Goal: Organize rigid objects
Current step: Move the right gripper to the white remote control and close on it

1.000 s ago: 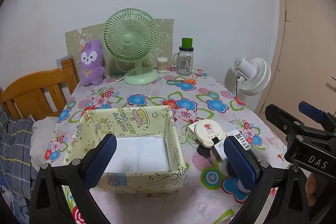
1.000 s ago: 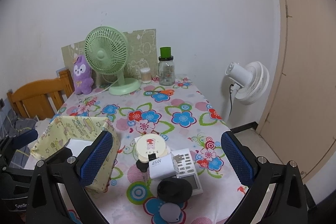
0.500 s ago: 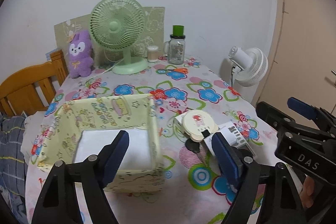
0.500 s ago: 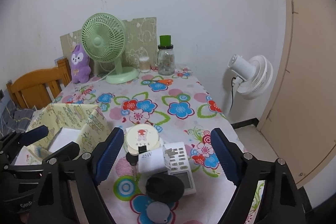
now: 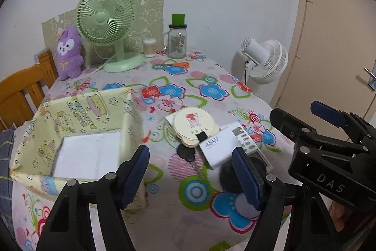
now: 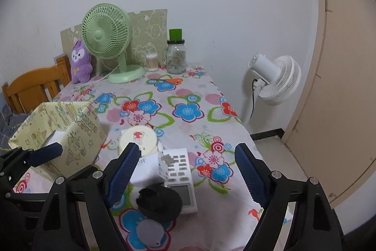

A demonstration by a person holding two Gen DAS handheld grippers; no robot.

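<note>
A small heap of rigid items lies near the table's front right: a round cream lid (image 5: 192, 124) with a cartoon print, a white 45W charger (image 5: 216, 148), a white remote (image 6: 179, 171), a black key (image 5: 185, 152), a black round cap (image 6: 162, 204) and a grey disc (image 6: 150, 231). To their left stands a yellow fabric box (image 5: 70, 124) with a white bottom. My left gripper (image 5: 190, 174) hovers over the key and charger, its jaws closing with nothing pressed between them. My right gripper (image 6: 185, 172) hangs open above the remote and cap.
At the back stand a green desk fan (image 5: 107, 22), a purple plush (image 5: 69, 53), a glass jar (image 5: 177, 39) with a green lid and a cotton swab tub (image 5: 149, 47). A white floor fan (image 6: 275, 79) and a door are right; a wooden chair (image 5: 21, 91) is left.
Both grippers have come forward and down toward the heap, and both pairs of jaws have narrowed. The objects on the table have not moved.
</note>
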